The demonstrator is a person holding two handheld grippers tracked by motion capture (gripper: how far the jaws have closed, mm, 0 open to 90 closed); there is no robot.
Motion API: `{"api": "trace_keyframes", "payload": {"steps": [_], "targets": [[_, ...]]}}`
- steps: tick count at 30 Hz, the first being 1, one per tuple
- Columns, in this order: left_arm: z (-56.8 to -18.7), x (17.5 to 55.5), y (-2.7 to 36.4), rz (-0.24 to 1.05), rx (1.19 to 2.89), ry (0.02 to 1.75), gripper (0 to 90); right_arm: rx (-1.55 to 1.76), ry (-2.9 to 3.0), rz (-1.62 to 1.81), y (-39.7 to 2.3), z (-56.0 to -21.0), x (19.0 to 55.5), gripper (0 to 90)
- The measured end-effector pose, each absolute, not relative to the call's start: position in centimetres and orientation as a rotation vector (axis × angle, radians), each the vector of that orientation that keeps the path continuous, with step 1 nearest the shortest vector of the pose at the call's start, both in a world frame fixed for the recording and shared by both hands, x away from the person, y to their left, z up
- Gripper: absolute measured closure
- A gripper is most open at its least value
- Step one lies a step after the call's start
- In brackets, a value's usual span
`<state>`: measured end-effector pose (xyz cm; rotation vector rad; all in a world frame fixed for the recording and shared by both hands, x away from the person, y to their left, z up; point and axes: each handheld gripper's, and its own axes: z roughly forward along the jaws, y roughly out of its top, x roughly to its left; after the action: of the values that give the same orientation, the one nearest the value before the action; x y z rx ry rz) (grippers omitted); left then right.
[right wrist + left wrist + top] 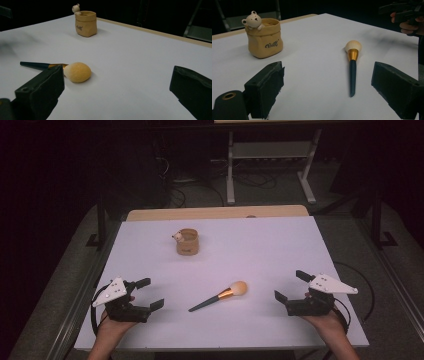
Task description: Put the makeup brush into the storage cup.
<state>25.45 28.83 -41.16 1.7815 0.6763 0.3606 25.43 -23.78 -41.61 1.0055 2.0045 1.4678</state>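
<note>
Makeup brush (220, 296): lies flat on the white desk (260, 245), near its front edge, between the two tools and touching neither. Long axis diagonal; cream bristle head to the right and slightly away from the person, dark handle tip to the left and nearer. Bear-trimmed tan pot (187, 241): upright, well apart, farther back. Left tool (150, 293): wide, empty. Right tool (291, 285): wide, empty. Handling advice: probably grasp across the handle, squarely, clear of the bristles.

Left gripper (327, 82) jaws wide apart, nothing between the pads. Makeup brush (352, 67) flat on white table (312, 37), bristles pointing away. Tan bear-topped pot (264, 36) upright far left. Other gripper (404, 11) top right.
</note>
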Motion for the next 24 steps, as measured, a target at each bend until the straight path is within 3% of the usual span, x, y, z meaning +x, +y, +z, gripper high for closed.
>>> {"api": "trace_keyframes", "payload": {"steps": [24], "targets": [[-40.9, 26.3, 27.6, 0.321, 1.819, 0.643, 12.4, 0.982, 2.014, 1.475, -23.6, -41.4, 25.7, 0.0]]}}
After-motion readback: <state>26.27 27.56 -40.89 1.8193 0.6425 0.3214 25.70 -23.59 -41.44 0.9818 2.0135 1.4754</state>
